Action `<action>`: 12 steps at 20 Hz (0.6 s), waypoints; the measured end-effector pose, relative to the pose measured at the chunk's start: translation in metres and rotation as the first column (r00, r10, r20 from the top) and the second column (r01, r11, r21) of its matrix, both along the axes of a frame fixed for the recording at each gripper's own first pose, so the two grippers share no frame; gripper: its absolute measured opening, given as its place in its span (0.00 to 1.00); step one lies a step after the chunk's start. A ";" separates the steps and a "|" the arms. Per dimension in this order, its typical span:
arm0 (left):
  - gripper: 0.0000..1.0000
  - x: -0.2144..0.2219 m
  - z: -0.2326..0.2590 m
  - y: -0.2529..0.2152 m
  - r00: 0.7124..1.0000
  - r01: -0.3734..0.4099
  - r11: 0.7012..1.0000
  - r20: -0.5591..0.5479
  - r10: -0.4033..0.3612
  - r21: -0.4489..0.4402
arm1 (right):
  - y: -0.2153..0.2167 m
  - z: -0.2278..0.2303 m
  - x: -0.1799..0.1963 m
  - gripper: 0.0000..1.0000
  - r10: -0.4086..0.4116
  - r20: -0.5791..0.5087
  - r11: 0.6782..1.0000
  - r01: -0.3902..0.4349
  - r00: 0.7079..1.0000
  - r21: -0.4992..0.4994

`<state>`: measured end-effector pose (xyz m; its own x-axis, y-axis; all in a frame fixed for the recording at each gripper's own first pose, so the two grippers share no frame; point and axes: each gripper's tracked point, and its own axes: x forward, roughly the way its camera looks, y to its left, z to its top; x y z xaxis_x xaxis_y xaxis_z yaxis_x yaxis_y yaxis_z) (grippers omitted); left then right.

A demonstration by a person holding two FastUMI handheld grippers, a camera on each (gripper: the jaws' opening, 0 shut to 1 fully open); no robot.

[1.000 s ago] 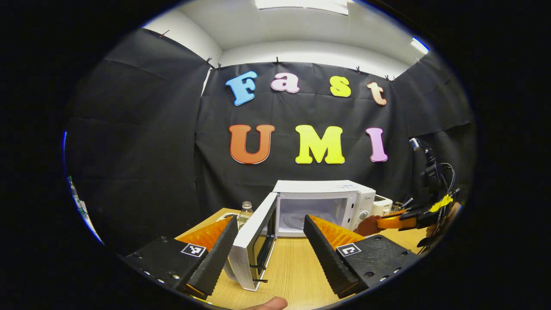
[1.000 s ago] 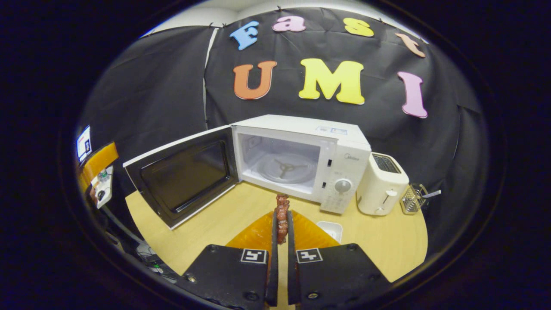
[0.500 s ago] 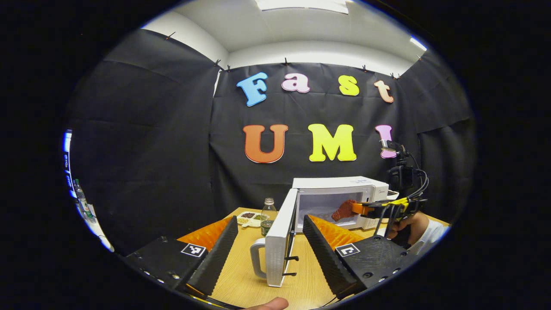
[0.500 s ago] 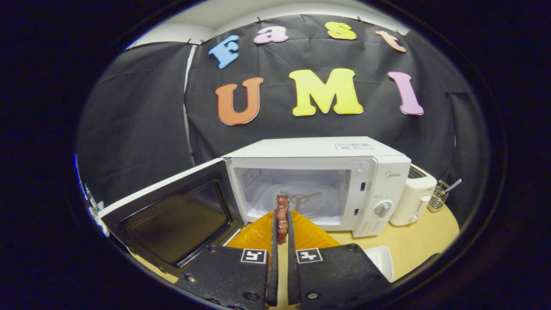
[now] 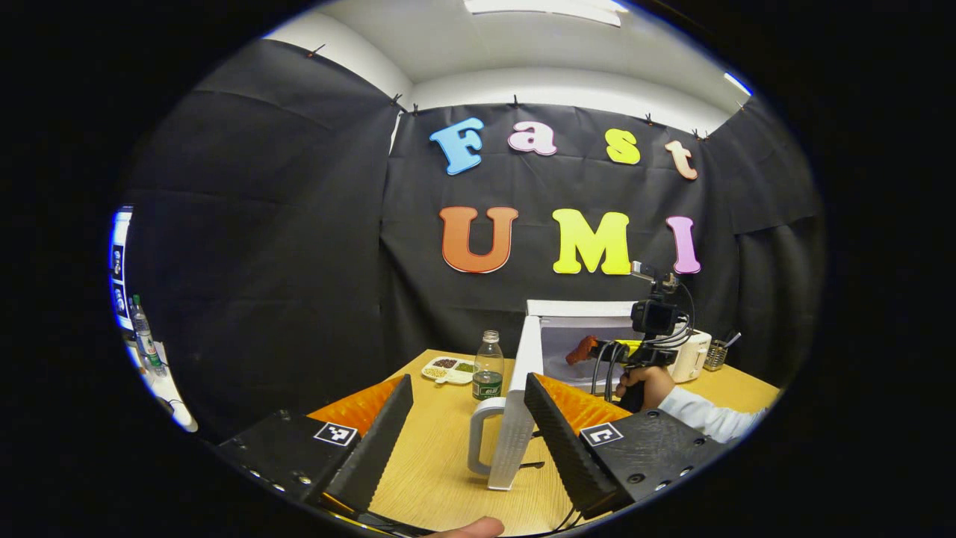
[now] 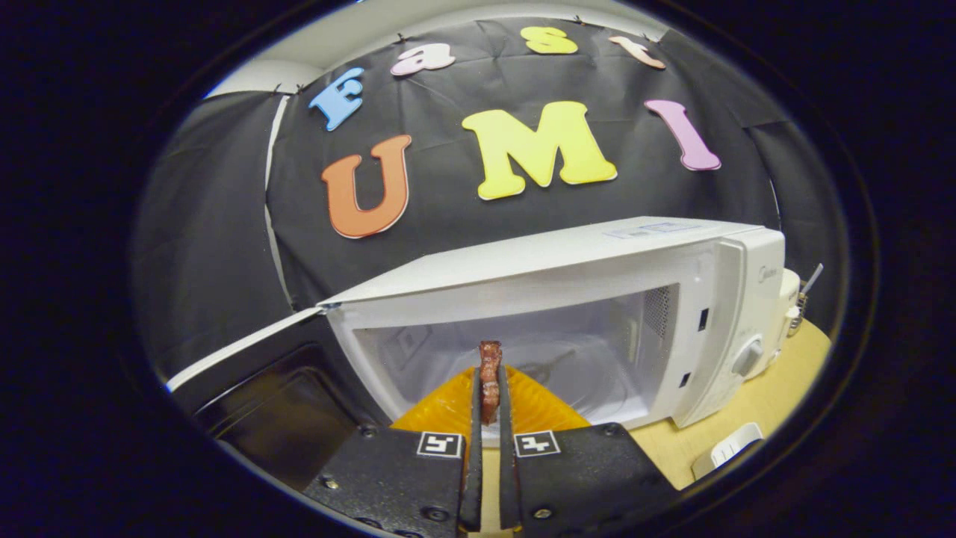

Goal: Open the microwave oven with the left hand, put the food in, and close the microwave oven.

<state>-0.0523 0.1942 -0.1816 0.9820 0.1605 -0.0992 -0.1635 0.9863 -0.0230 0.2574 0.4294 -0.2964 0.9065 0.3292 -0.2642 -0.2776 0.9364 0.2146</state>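
Food at the microwave oven mouth, door open

The microwave oven (image 6: 597,299) stands on the counter (image 5: 441,463) with its door (image 5: 519,403) swung wide. The right tongs (image 6: 489,396) are closed on the food (image 6: 490,370), a thin reddish piece at the cavity mouth. The left tongs (image 5: 467,418) are spread wide and empty, near the door handle (image 5: 478,437). Risk: the food catching the cavity frame and slipping. The left gripper view adds a bottle (image 5: 488,365).
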 end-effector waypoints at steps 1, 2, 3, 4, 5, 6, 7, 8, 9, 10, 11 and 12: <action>0.92 -0.001 0.002 0.002 1.000 -0.005 1.000 0.003 0.005 -0.009 | 0.003 -0.002 0.008 0.12 0.000 -0.007 0.999 0.000 1.000 0.032; 0.93 0.000 0.003 0.003 1.000 -0.005 1.000 0.010 0.005 -0.016 | 0.007 -0.005 0.017 0.12 -0.012 -0.022 0.996 0.014 1.000 0.091; 0.93 0.000 0.005 0.003 1.000 -0.006 1.000 0.015 0.006 -0.021 | 0.009 -0.007 0.024 0.12 -0.029 -0.046 0.986 0.036 0.999 0.162; 0.93 0.000 0.007 0.005 1.000 -0.012 1.000 0.020 0.012 -0.023 | 0.009 -0.009 0.030 0.12 -0.041 -0.067 0.973 0.055 0.997 0.222; 0.93 0.000 0.007 0.007 1.000 -0.019 1.000 0.021 0.019 -0.024 | 0.009 -0.011 0.035 0.12 -0.056 -0.089 0.960 0.078 0.994 0.268; 0.92 -0.001 0.008 0.008 0.999 -0.022 0.999 0.024 0.023 -0.026 | 0.010 -0.015 0.039 0.12 -0.071 -0.104 0.949 0.099 0.992 0.299; 0.92 -0.002 0.009 0.007 0.999 -0.022 0.999 0.024 0.023 -0.028 | 0.007 -0.017 0.042 0.12 -0.088 -0.111 0.937 0.120 0.990 0.328; 0.92 -0.002 0.007 0.008 0.999 -0.025 0.999 0.021 0.025 -0.031 | 0.006 -0.018 0.045 0.13 -0.102 -0.122 0.922 0.140 0.987 0.362; 0.92 -0.002 0.005 0.008 1.000 -0.026 0.999 0.014 0.027 -0.031 | 0.006 -0.020 0.048 0.13 -0.111 -0.138 0.903 0.158 0.984 0.400; 0.92 -0.001 0.004 0.007 1.000 -0.028 0.999 0.007 0.028 -0.030 | 0.006 -0.025 0.049 0.13 -0.117 -0.159 0.883 0.176 0.980 0.434; 0.92 -0.002 0.004 0.006 1.000 -0.027 0.999 0.000 0.027 -0.029 | 0.006 -0.029 0.050 0.13 -0.118 -0.186 0.865 0.193 0.975 0.463; 0.92 -0.003 0.006 0.006 1.000 -0.025 0.999 0.003 0.025 -0.026 | 0.008 -0.034 0.051 0.14 -0.117 -0.206 0.855 0.204 0.971 0.477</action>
